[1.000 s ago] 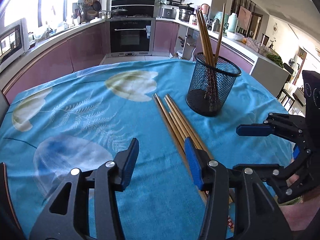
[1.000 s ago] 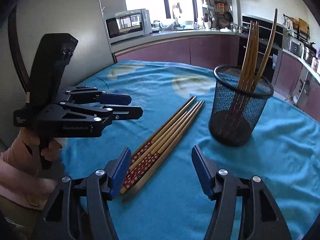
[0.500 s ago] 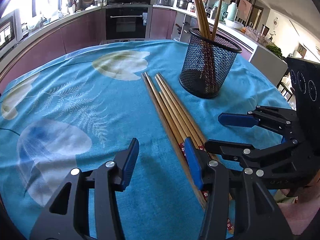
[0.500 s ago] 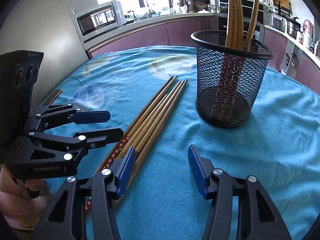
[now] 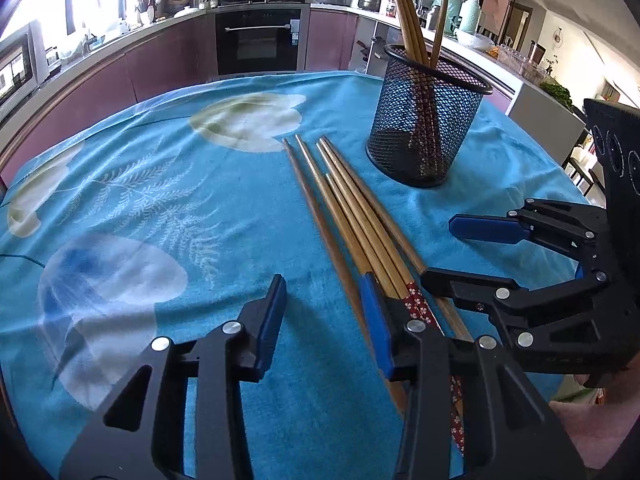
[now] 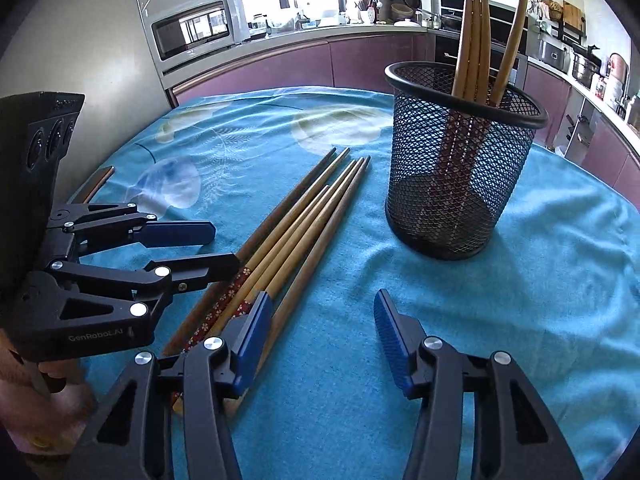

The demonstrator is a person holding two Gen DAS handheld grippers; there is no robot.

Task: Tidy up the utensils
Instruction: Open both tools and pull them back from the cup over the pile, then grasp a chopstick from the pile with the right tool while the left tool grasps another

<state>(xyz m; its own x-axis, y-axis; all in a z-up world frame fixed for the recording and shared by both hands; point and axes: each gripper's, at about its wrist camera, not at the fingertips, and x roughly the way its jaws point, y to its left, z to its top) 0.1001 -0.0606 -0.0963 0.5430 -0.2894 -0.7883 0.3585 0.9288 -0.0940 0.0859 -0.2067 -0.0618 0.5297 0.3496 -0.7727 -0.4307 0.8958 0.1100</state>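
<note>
You are holding both the left tool (image 5: pixel 324 308) and the right tool (image 6: pixel 320 332) spread and empty at the patterned near ends of the loose chopsticks (image 6: pixel 288 228), which are lying in a bundle beside the mesh holder (image 6: pixel 452 184); single out one stick, pinch it near its end, and keep the neighbours undisturbed. The surface (image 5: pixel 160 208) is wearing a blue floral cloth, with a kitchen oven (image 5: pixel 258 36) and microwave (image 6: pixel 192 28) sitting behind

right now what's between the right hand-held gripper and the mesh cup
Only bare blue tablecloth lies between the right hand-held gripper and the mesh cup, as the right wrist view shows. The loose chopsticks lie off to the left.
</note>
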